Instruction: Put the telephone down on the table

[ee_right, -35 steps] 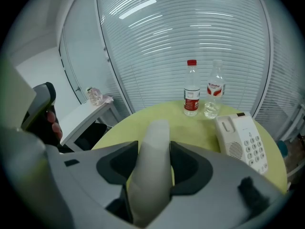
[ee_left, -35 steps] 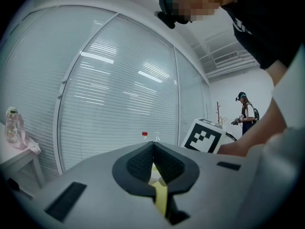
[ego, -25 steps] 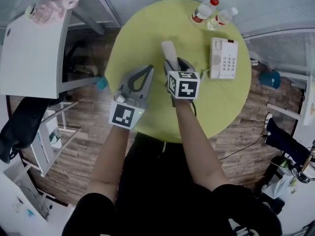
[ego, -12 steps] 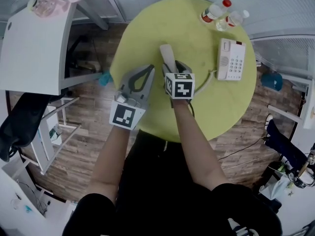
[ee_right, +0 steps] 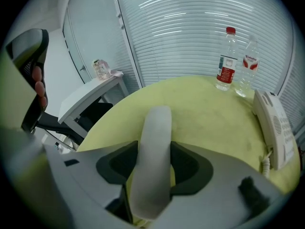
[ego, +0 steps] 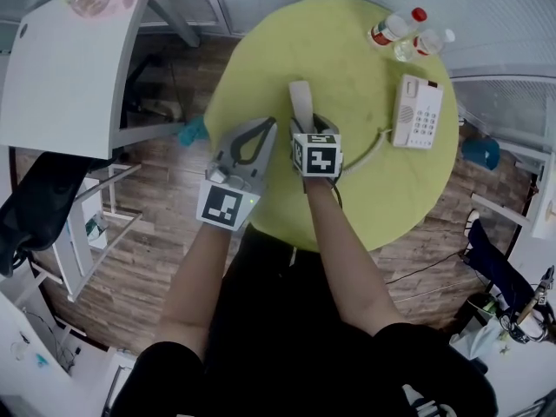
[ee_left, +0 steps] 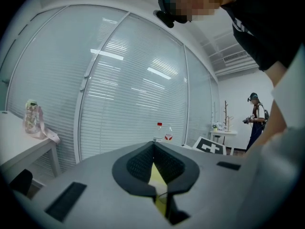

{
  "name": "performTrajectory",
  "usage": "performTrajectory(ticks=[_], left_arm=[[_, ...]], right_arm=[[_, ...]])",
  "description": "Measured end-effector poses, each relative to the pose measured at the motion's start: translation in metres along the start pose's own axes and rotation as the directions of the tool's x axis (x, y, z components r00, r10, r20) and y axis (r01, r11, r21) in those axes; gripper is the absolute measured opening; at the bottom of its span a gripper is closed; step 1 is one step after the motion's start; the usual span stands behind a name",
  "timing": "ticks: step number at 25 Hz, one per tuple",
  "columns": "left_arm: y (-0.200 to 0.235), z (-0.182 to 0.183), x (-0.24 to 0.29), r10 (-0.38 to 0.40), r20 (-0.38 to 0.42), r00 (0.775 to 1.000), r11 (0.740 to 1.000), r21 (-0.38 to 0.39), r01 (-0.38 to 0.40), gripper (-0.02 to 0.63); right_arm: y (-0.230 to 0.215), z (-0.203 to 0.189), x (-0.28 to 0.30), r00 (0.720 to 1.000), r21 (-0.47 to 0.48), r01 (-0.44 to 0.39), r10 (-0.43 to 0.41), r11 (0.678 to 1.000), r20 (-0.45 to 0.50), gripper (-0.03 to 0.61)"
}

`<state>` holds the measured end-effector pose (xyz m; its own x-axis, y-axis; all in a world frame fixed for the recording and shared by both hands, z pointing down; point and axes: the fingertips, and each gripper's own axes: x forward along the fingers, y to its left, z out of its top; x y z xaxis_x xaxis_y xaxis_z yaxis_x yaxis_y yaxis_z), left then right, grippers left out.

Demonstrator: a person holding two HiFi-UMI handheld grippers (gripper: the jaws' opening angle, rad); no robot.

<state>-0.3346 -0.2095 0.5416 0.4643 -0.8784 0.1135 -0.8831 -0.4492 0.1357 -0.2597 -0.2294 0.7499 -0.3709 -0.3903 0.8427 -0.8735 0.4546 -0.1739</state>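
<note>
Looking down from the head camera, a white side table (ego: pixel 69 68) stands at the far left, off the round yellow-green table (ego: pixel 347 50) that fills the middle.

Next comes the left gripper (ego: pixel 263 124), held over the near left edge of the round table. Its own view shows its jaws pressed together with nothing between them.

Just beside it, the right gripper (ego: pixel 304 127) has its jaws clenched around a white telephone handset (ego: pixel 301 101). The handset points away from the person over the middle of the table. Whether its far end touches the surface cannot be told.

A coiled cord (ego: pixel 375 144) curves from the handset to the phone base (ego: pixel 418 111), which lies flat near the right edge. Two clear water bottles (ego: pixel 393 27) stand beyond the base.

Judging by its look, the handset is light, stiff, smooth plastic, so it could slip or twist under a loose hold. The narrow bar between its two thicker ends looks like the best place to hold it, and the jaws appear to sit on that bar. The springy cord may tug the handset toward the base once it is let go.
</note>
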Motion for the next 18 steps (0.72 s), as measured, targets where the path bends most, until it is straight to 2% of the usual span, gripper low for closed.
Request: performTrajectory(ticks=[7, 11, 18], left_arm=[[0.003, 0.005, -0.006, 0.011, -0.011, 1.0, 1.0, -0.026, -0.011, 0.012], [0.002, 0.017, -0.008, -0.001, -0.007, 1.0, 1.0, -0.016, 0.0, 0.012], [-0.009, 0.034, -0.01, -0.024, -0.044, 0.999, 1.0, -0.009, 0.023, 0.012]], right_arm=[[0.001, 0.003, -0.002, 0.999, -0.069, 0.037, -0.039, 0.997, -0.028, 0.225], [0.001, 0.022, -0.017, 0.999, -0.081, 0.034, -0.034, 0.996, 0.003, 0.227], [0.001, 0.056, -0.062, 0.997, -0.079, 0.009, -0.003, 0.997, 0.083, 0.225]])
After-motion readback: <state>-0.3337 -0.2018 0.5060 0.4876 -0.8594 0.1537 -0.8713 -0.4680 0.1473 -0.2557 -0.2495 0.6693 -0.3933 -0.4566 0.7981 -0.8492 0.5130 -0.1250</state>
